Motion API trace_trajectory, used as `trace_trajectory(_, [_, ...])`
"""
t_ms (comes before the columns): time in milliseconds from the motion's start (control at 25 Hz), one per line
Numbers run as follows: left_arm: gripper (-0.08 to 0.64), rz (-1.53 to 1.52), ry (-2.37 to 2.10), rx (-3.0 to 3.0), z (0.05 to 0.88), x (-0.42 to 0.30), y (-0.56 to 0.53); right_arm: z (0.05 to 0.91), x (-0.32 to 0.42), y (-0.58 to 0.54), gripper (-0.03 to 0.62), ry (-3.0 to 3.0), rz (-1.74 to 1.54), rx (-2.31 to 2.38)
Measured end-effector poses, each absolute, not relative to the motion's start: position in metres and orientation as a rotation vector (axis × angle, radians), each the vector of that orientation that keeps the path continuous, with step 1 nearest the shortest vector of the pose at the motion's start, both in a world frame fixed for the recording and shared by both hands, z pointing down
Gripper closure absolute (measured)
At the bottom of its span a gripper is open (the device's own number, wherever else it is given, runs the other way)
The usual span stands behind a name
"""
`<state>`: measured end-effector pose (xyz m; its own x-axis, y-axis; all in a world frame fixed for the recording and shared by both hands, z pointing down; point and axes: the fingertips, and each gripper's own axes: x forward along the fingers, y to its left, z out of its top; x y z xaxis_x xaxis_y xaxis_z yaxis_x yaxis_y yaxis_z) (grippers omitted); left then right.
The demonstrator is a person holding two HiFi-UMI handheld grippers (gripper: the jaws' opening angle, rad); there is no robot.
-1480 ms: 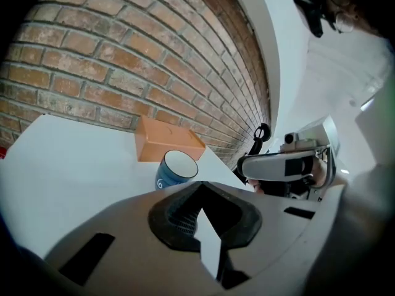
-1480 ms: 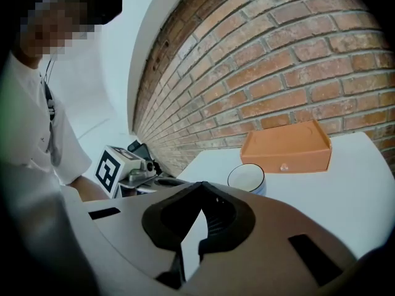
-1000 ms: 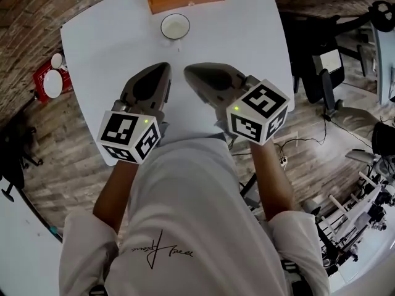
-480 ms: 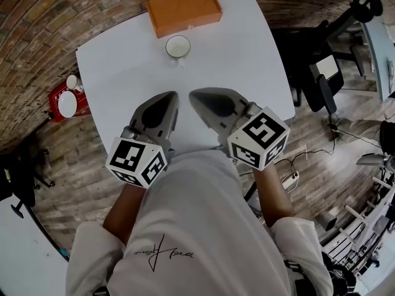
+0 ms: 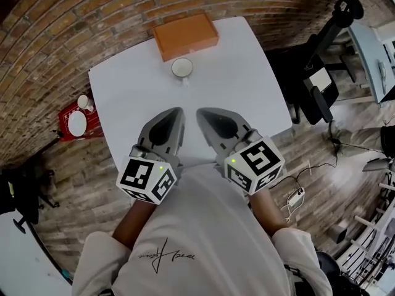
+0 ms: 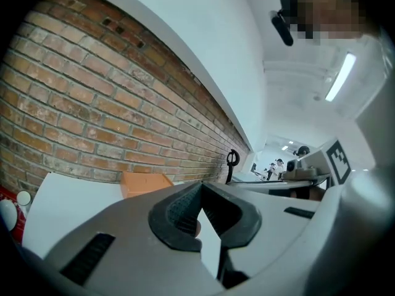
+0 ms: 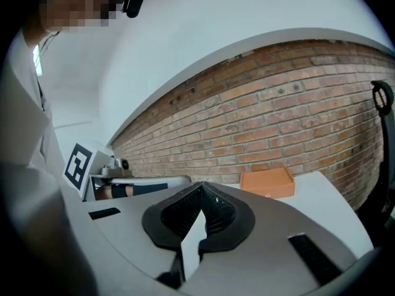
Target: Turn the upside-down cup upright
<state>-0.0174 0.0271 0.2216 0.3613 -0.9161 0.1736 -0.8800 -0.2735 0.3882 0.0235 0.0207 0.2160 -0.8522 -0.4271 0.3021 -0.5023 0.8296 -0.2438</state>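
Note:
A small white cup [image 5: 182, 68] stands on the white table [image 5: 247, 85], just in front of the orange box; from above I cannot tell which way up it is. My left gripper [image 5: 178, 110] and right gripper [image 5: 200, 111] hover side by side over the table's near edge, well short of the cup. Both are shut with nothing in them. In the left gripper view the left gripper [image 6: 200, 185] has its jaws meeting at the tips. The right gripper [image 7: 200, 184] looks the same in its own view. Neither gripper view shows the cup.
An orange box [image 5: 185, 36] lies at the table's far edge, also seen as orange box [image 6: 145, 182] and orange box [image 7: 266, 182]. A red stand with white dishes [image 5: 77, 117] sits on the floor left. A dark office chair [image 5: 311, 85] stands right of the table.
The head view has pulled back, so the table, cup and box look smaller and lower in the picture. Both grippers stay shut, side by side at the near edge.

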Motion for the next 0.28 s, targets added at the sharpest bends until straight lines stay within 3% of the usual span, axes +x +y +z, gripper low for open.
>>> trace_trajectory(280, [0.551,-0.120,-1.608,2.254,0.204,-0.020,0.042,0.198,0.027,0.044,0.572,-2.750,0.347,0.899])
